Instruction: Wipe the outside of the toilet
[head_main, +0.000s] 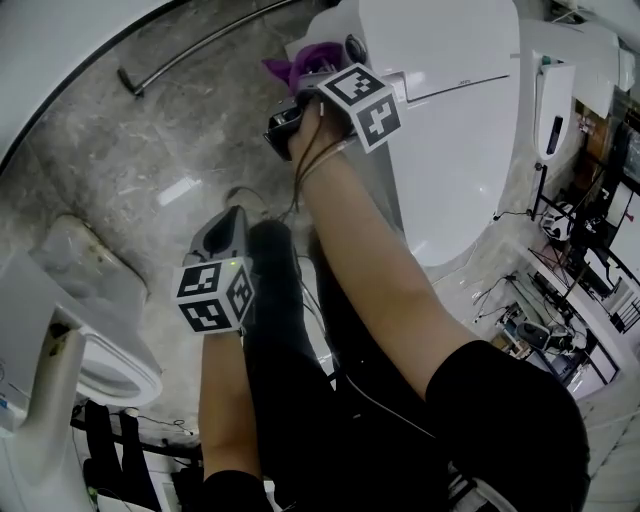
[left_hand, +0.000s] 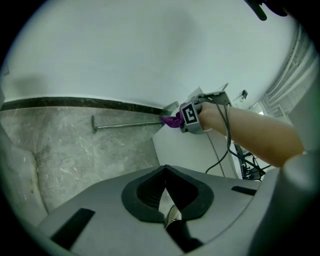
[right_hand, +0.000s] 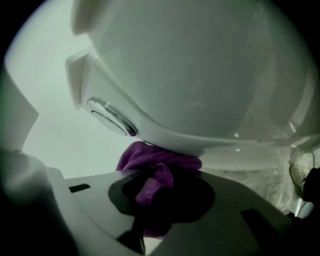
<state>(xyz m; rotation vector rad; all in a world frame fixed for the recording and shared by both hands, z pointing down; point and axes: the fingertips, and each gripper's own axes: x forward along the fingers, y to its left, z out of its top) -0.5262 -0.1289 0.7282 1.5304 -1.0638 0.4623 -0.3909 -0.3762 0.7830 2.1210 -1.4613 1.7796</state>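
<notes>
The white toilet (head_main: 450, 120) stands at the upper right of the head view with its lid down. My right gripper (head_main: 297, 92) is shut on a purple cloth (head_main: 292, 64) and presses it against the toilet's side, just below a round chrome button (head_main: 354, 47). In the right gripper view the cloth (right_hand: 155, 162) bunches between the jaws (right_hand: 157, 187), squeezed under the curved toilet body (right_hand: 200, 75) beside the button (right_hand: 111, 117). My left gripper (head_main: 232, 215) hangs lower over the floor, jaws (left_hand: 165, 172) shut on nothing. The left gripper view shows the cloth (left_hand: 172, 120) at the toilet's edge (left_hand: 190, 150).
A metal bar (head_main: 190, 50) lies along the marble floor by the white wall. A second white fixture (head_main: 90, 350) stands at the lower left. A cable (head_main: 300, 170) runs down from the right gripper. Cables and gear (head_main: 560, 300) clutter the right side.
</notes>
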